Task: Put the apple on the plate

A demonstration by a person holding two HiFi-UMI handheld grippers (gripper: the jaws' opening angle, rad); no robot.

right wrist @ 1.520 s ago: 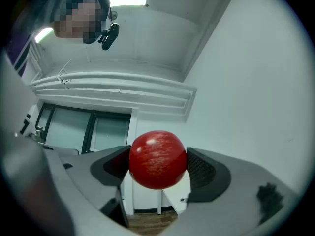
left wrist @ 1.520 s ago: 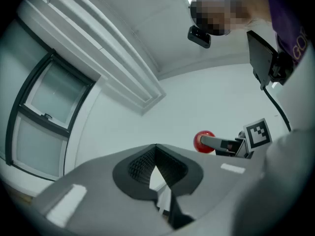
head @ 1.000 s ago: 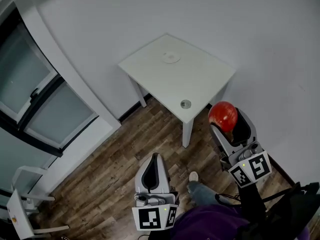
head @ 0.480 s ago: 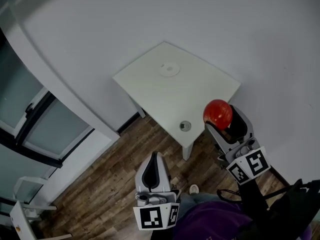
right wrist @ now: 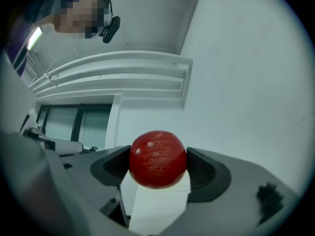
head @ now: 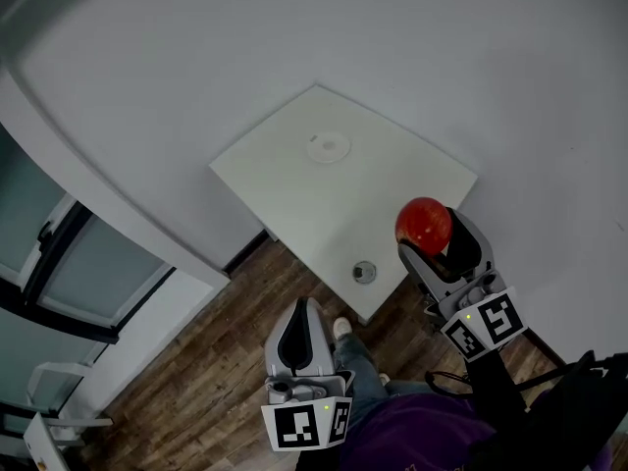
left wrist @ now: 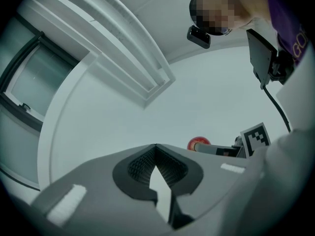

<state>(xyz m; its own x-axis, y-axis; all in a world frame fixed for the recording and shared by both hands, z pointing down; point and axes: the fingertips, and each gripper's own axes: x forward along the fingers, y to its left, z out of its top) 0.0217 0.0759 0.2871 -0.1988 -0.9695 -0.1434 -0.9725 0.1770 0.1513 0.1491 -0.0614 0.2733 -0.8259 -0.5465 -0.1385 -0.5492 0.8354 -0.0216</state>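
Note:
My right gripper (head: 429, 232) is shut on a red apple (head: 424, 225), held over the near right edge of the small white table (head: 294, 189). In the right gripper view the apple (right wrist: 157, 158) sits squeezed between both pads, tilted up toward the wall. A small white plate (head: 328, 147) lies flat near the table's far side. My left gripper (head: 300, 314) hangs low over the wooden floor in front of the table, jaws shut with nothing between them. The left gripper view shows the left gripper (left wrist: 156, 157) closed and the apple (left wrist: 198, 143) far off.
A small round grey object (head: 364, 272) lies near the table's front corner. White walls stand behind and right of the table. A window with dark frame (head: 59, 263) runs along the left. A person's foot (head: 340, 329) is on the floor below the table edge.
The view has moved forward toward the table. The right gripper with the apple has gone from beside the table's corner to over its near right edge. The left gripper stays low.

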